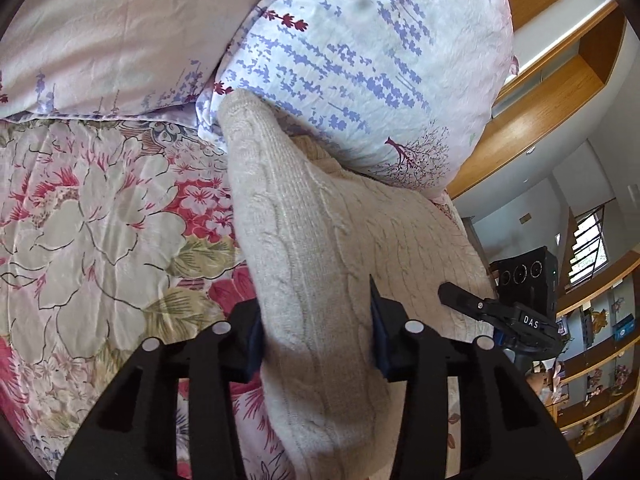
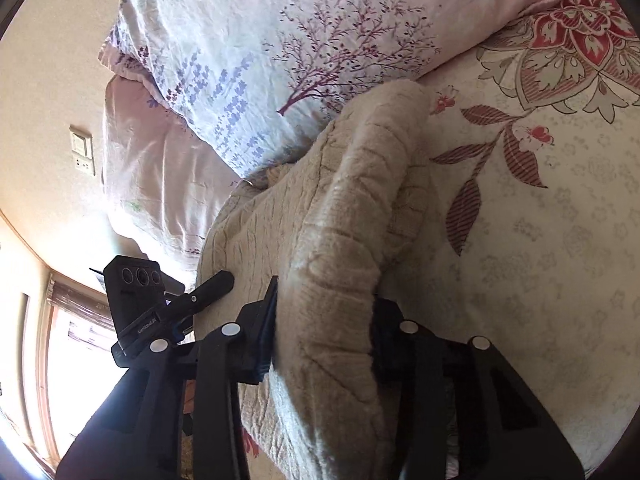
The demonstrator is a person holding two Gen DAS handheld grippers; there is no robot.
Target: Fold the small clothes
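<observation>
Left tool [image 1: 318, 334] black, blue pads, round white rivets, "DAS" label

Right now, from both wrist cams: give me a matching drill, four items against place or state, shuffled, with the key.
1. left gripper
2. beige knit garment
3. lavender-print pillow
4. floral bedsheet

A. lies under everything
B. rests at the garment's far end
C. shut on a fold of knit
D. held by both grippers, right gripper included

Pairs: 1-C, 2-D, 3-B, 4-A
</observation>
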